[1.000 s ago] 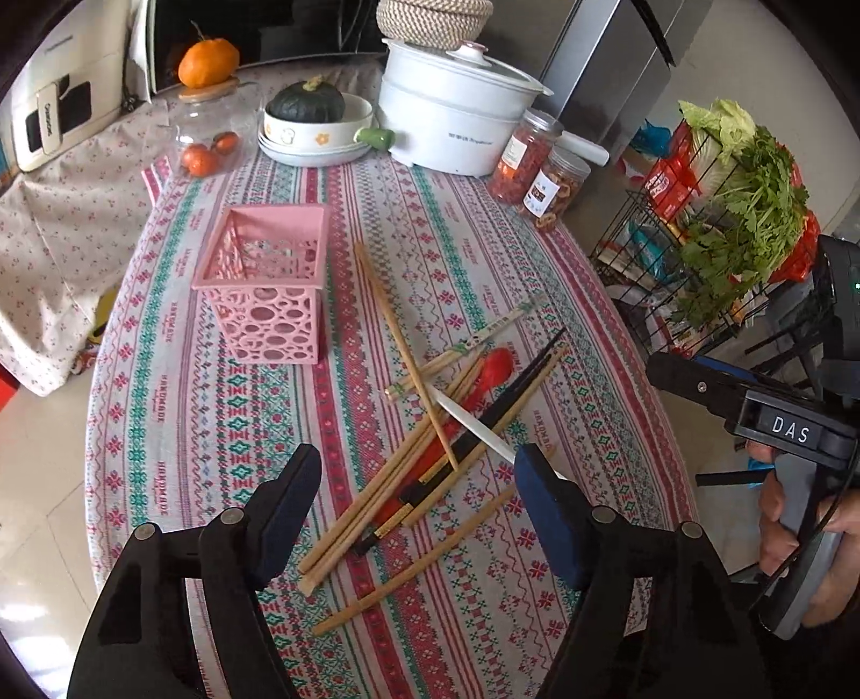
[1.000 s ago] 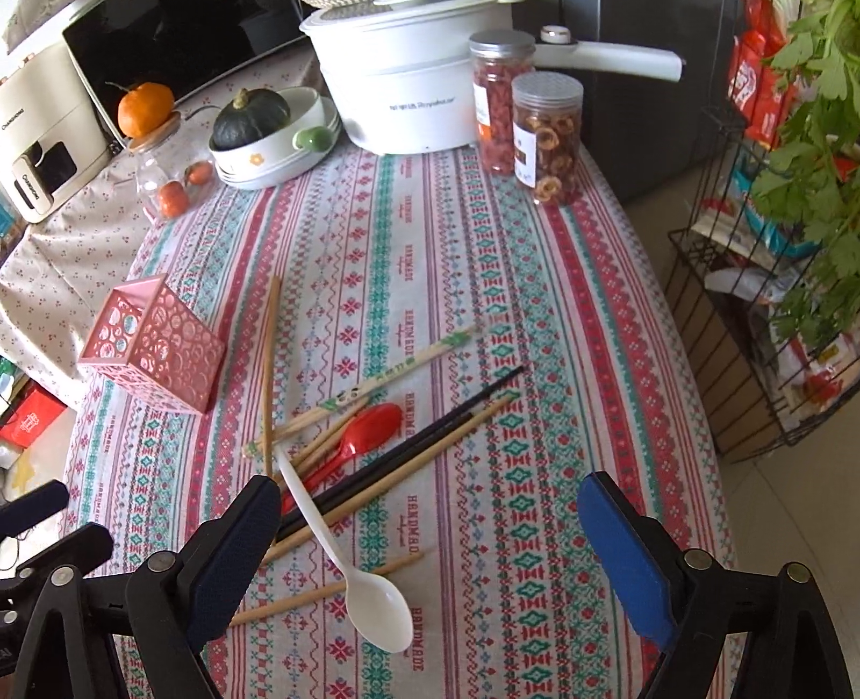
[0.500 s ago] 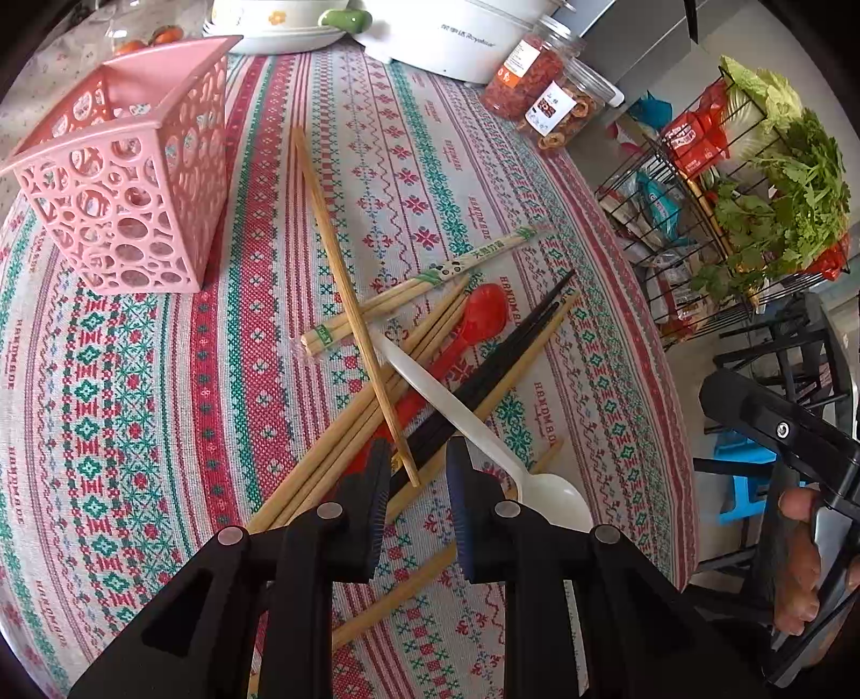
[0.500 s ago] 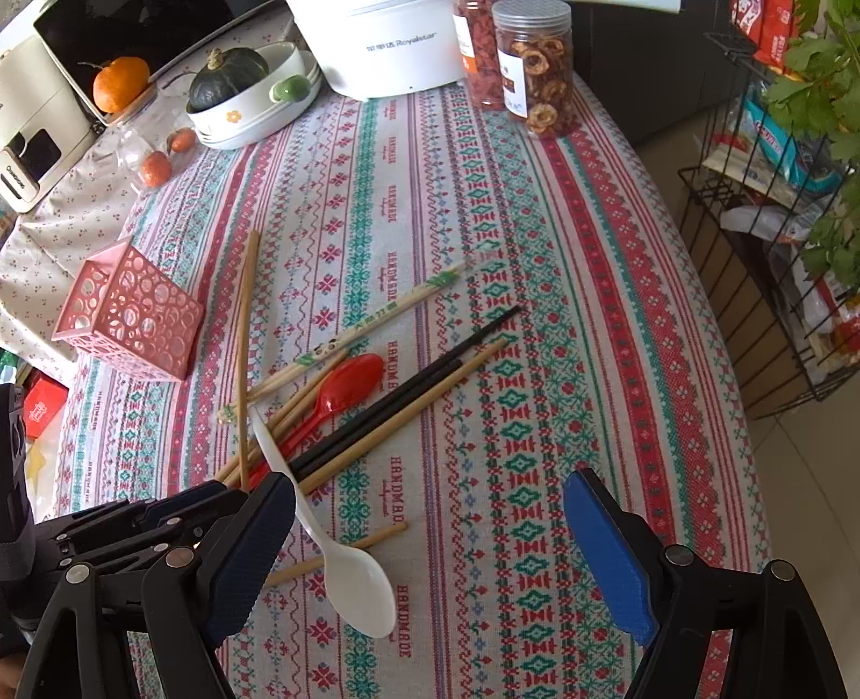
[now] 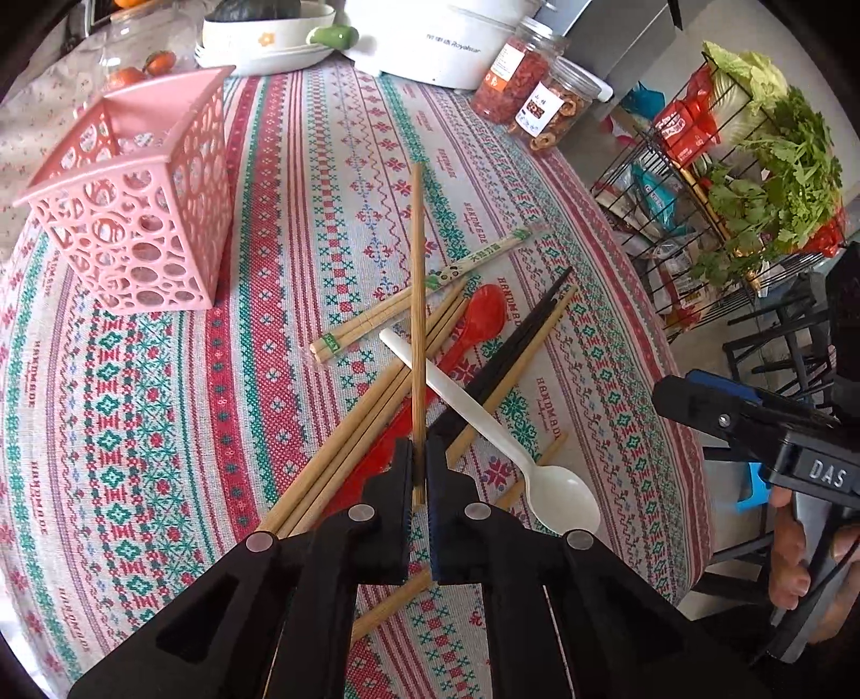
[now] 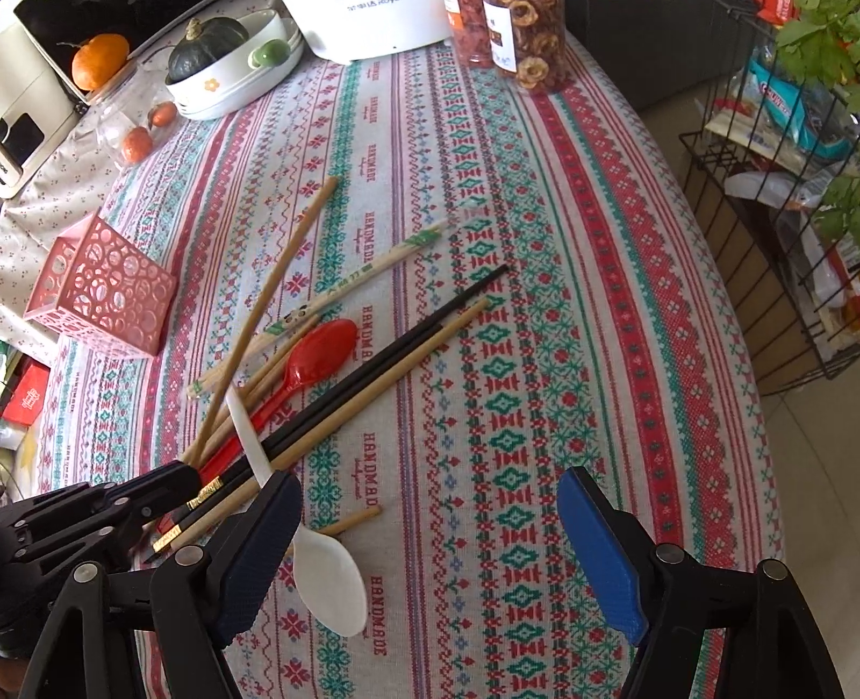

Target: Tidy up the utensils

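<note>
Chopstick (image 5: 416, 301) of bamboo is pinched at its near end by my left tool (image 5: 420, 473); my right tool (image 6: 430, 543) hangs wide open over the surface (image 6: 537, 322), gripping nothing.

Black hand-held gripper (image 6: 430, 543) frames, blue pads (image 6: 602, 554), silver screws.

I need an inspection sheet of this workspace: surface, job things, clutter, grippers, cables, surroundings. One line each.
Surface: patterned tablecloth covers the table.
Job things: chopsticks, red spoon and white spoon lie in a crossed pile; pink basket stands apart from it.
Clutter: white cooker, two jars, squash bowl.
Grippers: left gripper shut on one bamboo chopstick; right gripper open.
Cables: nothing seen.
Surroundings: wire rack with greens.
</note>
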The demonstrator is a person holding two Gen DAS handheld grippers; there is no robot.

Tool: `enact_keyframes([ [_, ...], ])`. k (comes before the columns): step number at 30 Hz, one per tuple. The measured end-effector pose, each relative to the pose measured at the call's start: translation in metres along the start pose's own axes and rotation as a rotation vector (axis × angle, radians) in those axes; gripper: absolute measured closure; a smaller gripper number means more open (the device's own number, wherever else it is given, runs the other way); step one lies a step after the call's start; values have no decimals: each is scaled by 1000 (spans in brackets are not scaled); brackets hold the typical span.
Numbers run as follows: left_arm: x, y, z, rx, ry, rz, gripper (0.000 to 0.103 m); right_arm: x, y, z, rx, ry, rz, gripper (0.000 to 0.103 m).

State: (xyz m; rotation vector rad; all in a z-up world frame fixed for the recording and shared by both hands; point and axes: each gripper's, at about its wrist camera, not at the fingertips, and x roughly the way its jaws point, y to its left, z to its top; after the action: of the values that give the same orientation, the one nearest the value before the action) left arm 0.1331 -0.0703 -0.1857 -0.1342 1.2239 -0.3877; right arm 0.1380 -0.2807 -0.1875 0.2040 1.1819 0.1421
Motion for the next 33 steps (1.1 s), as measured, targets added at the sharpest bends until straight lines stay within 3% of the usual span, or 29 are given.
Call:
enact_keyframes([
  [9, -75, -7, -9, 89, -175, 39, 99, 11, -15, 4, 67, 28, 15, 32],
  [17, -144, 3, -17, 112, -374, 64, 99, 43, -1, -4, 96, 155, 96, 60],
  [22, -170, 8, -18, 111, -455, 71, 99, 59, 5, -11, 164, 218, 148, 79],
  [27, -185, 12, -21, 114, -490, 73, 99, 64, 14, -10, 220, 192, 125, 85],
  [33, -198, 12, -29, 134, -523, 83, 99, 65, 44, -12, 203, 124, -8, 86],
])
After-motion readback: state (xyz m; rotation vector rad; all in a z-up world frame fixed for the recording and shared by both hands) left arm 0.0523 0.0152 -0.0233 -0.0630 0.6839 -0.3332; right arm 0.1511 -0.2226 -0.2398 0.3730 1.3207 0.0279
